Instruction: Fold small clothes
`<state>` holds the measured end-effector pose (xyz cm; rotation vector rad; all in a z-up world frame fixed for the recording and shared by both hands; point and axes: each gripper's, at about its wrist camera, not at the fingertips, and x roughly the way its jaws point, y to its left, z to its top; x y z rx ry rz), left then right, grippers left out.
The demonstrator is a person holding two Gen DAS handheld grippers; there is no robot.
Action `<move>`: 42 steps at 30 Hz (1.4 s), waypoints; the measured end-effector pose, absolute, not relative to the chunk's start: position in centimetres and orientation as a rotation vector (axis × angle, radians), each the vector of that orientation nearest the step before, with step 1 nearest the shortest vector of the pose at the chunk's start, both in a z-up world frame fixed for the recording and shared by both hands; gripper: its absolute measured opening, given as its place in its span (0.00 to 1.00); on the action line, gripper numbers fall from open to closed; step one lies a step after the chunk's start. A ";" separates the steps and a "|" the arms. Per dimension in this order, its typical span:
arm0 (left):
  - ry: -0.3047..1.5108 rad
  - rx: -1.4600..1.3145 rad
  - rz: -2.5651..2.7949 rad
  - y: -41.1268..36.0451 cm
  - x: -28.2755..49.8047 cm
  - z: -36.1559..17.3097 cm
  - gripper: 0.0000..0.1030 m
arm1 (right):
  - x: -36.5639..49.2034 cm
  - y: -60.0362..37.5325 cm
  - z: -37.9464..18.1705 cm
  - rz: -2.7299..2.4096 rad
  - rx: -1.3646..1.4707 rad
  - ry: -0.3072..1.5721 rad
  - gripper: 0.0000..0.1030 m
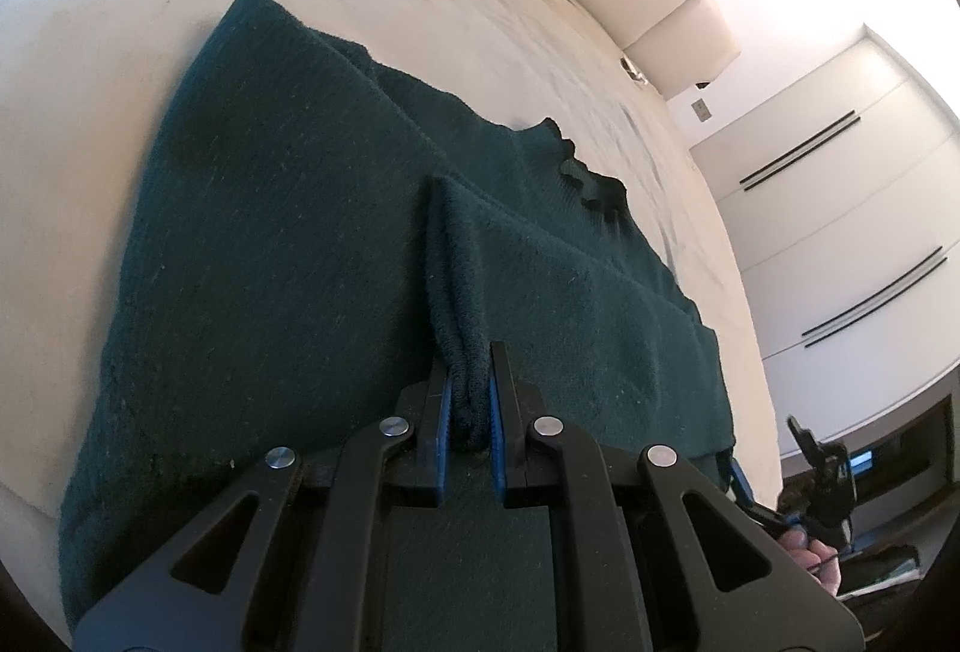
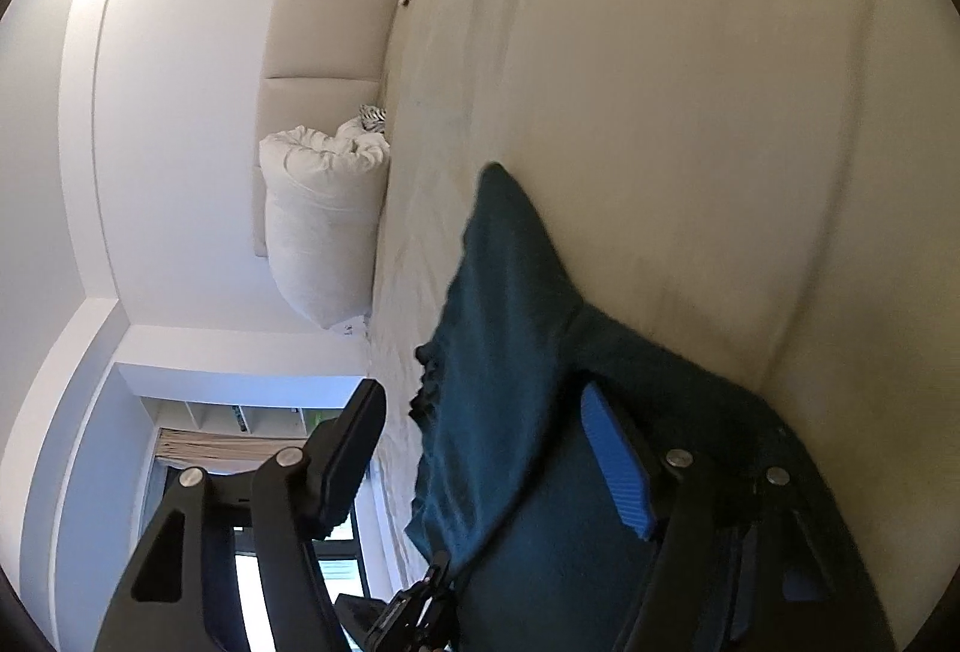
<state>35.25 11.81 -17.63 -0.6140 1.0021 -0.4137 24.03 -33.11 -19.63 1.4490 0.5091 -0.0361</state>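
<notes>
A dark green knitted sweater (image 1: pixel 288 256) lies spread on the cream bed (image 1: pixel 120 21), its ruffled collar (image 1: pixel 591 178) toward the far side. My left gripper (image 1: pixel 469 370) is shut on a raised fold of the knit at the near edge, and the fold stands up between the blue pads. In the right wrist view the sweater (image 2: pixel 510 304) hangs slack between the fingers of my right gripper (image 2: pixel 480 394). That gripper is open wide. The cloth drapes around the blue-padded finger (image 2: pixel 618 460), while the other finger (image 2: pixel 354 442) stands apart from it.
A white pillow (image 2: pixel 324 232) leans on the padded headboard (image 2: pixel 336 27) at the bed's head. White wardrobe doors (image 1: pixel 852 208) stand beyond the bed. A person's hand (image 1: pixel 810 550) shows at the lower right. Open shelves (image 2: pixel 240 418) and a window lie past the bed's edge.
</notes>
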 end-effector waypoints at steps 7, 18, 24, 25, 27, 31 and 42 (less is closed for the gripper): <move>1.042 -0.567 -0.357 12.3 34.9 -16.0 0.12 | 24.8 -36.6 -16.4 -0.049 1.301 0.530 0.70; 0.904 -0.337 -0.386 6.7 37.9 -11.8 0.12 | 36.1 -35.3 -17.2 0.252 1.195 0.667 0.70; 0.987 -0.251 -0.364 5.1 41.0 -16.5 0.11 | 40.0 -35.6 -20.6 0.247 1.193 0.765 0.70; 0.976 -0.277 -0.378 5.7 40.9 -16.8 0.11 | 40.1 -35.6 -21.7 0.250 1.194 0.799 0.70; 0.965 -0.283 -0.388 6.2 40.5 -16.9 0.11 | 39.2 -35.7 -22.2 0.288 1.201 0.780 0.67; 0.954 -0.250 -0.393 6.2 40.2 -17.0 0.11 | 36.7 -35.4 -21.9 0.337 1.171 0.812 0.67; 0.948 -0.333 -0.438 7.8 39.6 -17.7 0.12 | 32.5 -34.0 -20.4 0.251 1.017 0.864 0.62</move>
